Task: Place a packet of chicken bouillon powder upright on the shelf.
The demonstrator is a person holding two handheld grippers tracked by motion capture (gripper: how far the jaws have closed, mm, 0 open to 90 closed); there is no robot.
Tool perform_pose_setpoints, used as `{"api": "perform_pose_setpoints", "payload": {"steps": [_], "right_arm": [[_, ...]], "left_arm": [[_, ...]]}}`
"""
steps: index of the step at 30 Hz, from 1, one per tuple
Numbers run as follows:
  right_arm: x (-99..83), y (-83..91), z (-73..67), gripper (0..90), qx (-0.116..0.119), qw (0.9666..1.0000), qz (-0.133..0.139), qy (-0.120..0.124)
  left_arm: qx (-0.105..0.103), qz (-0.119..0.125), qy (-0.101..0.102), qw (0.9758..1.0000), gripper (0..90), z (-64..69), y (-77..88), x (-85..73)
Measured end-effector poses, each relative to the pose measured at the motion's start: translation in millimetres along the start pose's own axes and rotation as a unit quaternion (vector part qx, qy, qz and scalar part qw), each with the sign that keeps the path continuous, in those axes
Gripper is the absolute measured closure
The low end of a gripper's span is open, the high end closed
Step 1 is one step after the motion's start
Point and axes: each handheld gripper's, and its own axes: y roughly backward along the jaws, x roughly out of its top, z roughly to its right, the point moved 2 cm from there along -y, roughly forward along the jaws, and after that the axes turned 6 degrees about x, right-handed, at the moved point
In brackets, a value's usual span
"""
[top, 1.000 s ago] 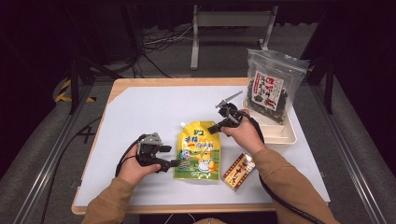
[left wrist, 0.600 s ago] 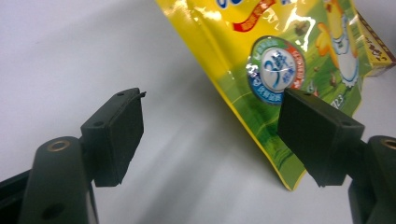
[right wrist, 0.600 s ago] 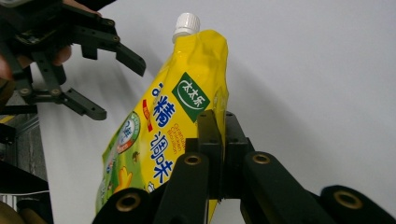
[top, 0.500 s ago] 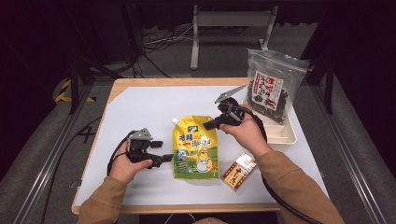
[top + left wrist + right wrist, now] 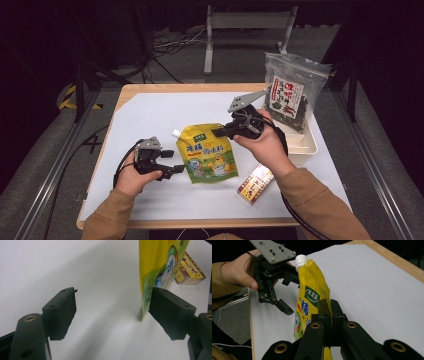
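- The right gripper (image 5: pixel 218 133) is clamped on the upper right edge of a yellow spouted pouch (image 5: pixel 209 155), lifting that side off the white counter (image 5: pixel 150 112); in the right gripper view the jaws stand pressed together on the pouch's film, with the white cap (image 5: pixel 300 261) above them.
- The left gripper (image 5: pixel 175 161) waits at the pouch's lower left edge, released (nothing pressed between its pads); in the left gripper view the pouch's edge stands just inside the right-hand pad (image 5: pixel 172 312), the other pad well clear.
- The step in hand looks like raising the pouch, probably toward the white tray (image 5: pixel 306 145) at the right, where a clear bag of dried seaweed (image 5: pixel 290 95) already leans.
- To do it well: keep the right grip firm and high, since soft film slips; lift slowly so the heavy bottom does not swing.
- The left gripper is best closed on the lower edge for support, or else drawn back; a half-way pad can snag.
- Steer clear of the small box (image 5: pixel 256 183) lying just beside the pouch's lower right corner.
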Motion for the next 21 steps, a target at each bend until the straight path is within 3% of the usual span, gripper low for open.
{"api": "perform_pose_setpoints", "payload": {"steps": [11,21], "right_arm": [[9.7,13.7,-16.8,90.0,-0.023,0.9975,0.020,0.063],[13.0,35.1,-19.6,90.0,-0.027,0.9956,0.050,0.075]], "left_arm": [[0.002,0.002,-0.001,1.0000,23.2,-1.2,0.2,-0.2],[0.005,0.009,0.003,0.9999,23.3,-3.6,4.4,-0.2]]}}
